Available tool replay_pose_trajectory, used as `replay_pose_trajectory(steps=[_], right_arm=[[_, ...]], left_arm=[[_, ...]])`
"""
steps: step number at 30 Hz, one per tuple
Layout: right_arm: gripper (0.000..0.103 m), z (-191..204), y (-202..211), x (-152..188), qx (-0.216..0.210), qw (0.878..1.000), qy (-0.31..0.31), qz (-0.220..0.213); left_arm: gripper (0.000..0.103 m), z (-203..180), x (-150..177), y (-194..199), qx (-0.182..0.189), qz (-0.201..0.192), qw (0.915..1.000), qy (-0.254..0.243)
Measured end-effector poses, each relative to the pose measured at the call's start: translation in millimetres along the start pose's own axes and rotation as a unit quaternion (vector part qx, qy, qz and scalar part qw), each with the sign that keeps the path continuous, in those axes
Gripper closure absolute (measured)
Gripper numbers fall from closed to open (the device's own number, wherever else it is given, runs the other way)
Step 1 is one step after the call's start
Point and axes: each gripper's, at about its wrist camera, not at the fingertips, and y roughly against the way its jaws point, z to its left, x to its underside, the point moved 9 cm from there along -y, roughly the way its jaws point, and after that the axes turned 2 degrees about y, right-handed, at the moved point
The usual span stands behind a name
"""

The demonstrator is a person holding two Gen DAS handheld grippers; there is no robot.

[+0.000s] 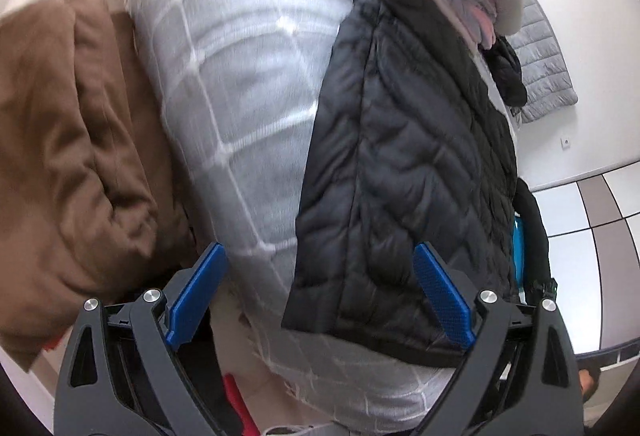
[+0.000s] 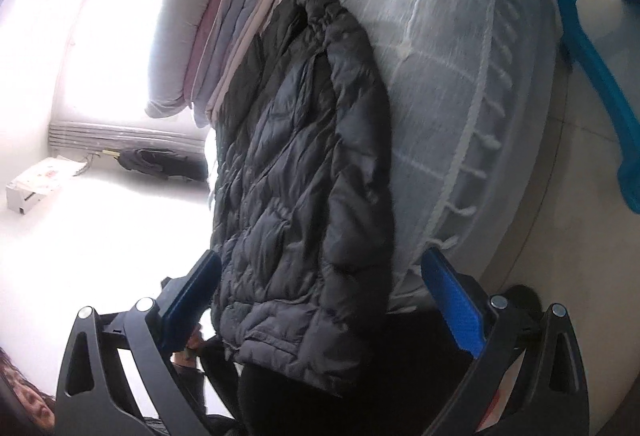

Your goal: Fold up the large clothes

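— How far are we?

— I see the black puffer jacket point(image 1: 404, 171) ahead of both jaws, seemingly folded narrow on the grey checked bedding point(image 1: 244, 83). Left gripper point(image 1: 320, 292) and right gripper point(image 2: 320, 300) stand spread, empty.

— What remains?

— Maybe the last crosswise fold.

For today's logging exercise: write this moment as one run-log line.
task: fold large clothes | black puffer jacket: folded lengthwise on grey checked cover | left gripper: open, empty | right gripper: open, empty
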Motion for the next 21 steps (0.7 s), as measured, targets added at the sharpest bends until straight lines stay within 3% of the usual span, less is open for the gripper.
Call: replay_pose_trajectory(steps=[6, 7, 9, 10, 11, 12, 15, 17, 18, 21], right_arm=[[0.01, 6, -17, 6, -0.016, 1.0, 0.0, 0.016], [0.015, 7, -19, 8, -0.014, 1.0, 0.002, 0.019], [0.037, 8, -20, 11, -0.015, 1.0, 0.0, 0.019], [0.054, 6, -21, 11, -0.011, 1.0, -0.004, 0.018], [0.074, 3, -23, 13, -0.01, 1.0, -0.006, 0.02], [0.081, 1, -24, 15, -0.009, 1.0, -0.006, 0.02], [0.087, 0, -27, 20, -0.015, 1.0, -0.005, 0.014], [0.091, 1, -26, 21, -0.022, 1.0, -0.005, 0.007], [0.092, 3, -26, 22, -0.028, 1.0, -0.004, 0.003], [0.094, 10, -18, 18, -0.052, 0.998, -0.007, -0.019]], left_arm=[[0.012, -14, 18, -25, 0.028, 0.032, 0.999, -0.011], [0.012, -18, 22, -31, 0.022, 0.039, 0.9988, -0.022], [0.012, -24, 26, -38, 0.014, 0.044, 0.9984, -0.033], [0.012, -27, 29, -41, 0.01, 0.046, 0.9981, -0.039], [0.017, -31, 32, -44, 0.008, 0.045, 0.9979, -0.047], [0.024, -36, 32, -46, 0.01, 0.044, 0.9976, -0.053], [0.053, -41, 37, -42, 0.016, 0.037, 0.9978, -0.053], [0.088, -45, 37, -35, 0.04, 0.033, 0.998, -0.038], [0.091, -49, 37, -30, 0.067, 0.032, 0.9969, -0.025], [0.095, -64, 38, -18, 0.066, 0.018, 0.9969, -0.04]])
